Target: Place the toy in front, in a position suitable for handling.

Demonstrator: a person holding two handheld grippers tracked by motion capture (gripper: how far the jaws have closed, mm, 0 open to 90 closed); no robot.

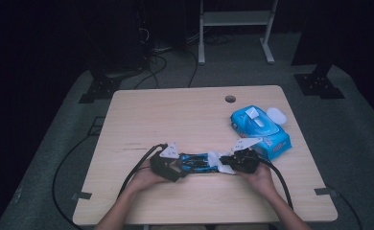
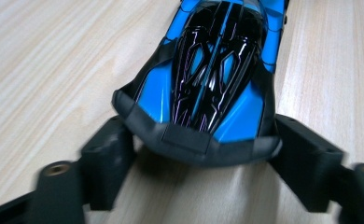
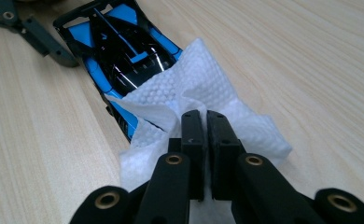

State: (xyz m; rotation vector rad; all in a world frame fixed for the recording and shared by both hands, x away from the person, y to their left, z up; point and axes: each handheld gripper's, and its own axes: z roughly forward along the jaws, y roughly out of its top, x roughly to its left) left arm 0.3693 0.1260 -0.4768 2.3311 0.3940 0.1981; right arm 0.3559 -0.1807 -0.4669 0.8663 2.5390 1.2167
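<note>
Left gripper (image 1: 168, 165): jaws spread to the width of the toy car's end and pressed to both its sides, a steadying clamp so the body cannot slide while being wiped; also seen far off in the right gripper view (image 3: 26, 28).

Toy car (image 2: 213, 79): blue and black, glossy, flat on the counter near its front edge, lying lengthwise between the two grippers; one end inside the left jaws, the other end under the wipe; in the high view at (image 1: 194, 162).

Wipe (image 3: 194, 93): white, dimpled, crumpled, draped over the car's nearer end and spilling onto the counter; placed there, by judgement, for rubbing the shell clean.

Right gripper (image 3: 204, 140): jaws closed nearly together, pinching a fold of the wipe, so the cloth can be dragged along the car; in the high view at (image 1: 238, 160).

Wipe pack (image 1: 261, 130): blue, lid flipped open, a white sheet poking up, on the counter's right half, near the right gripper but apart from it; handy for a fresh sheet.

Counter (image 1: 175, 115): pale wood grain, matt, a round cable hole near the far edge, most of the top bare.

Room: dark, grey carpet, black cables trailing on the floor, a white metal frame at the back.
</note>
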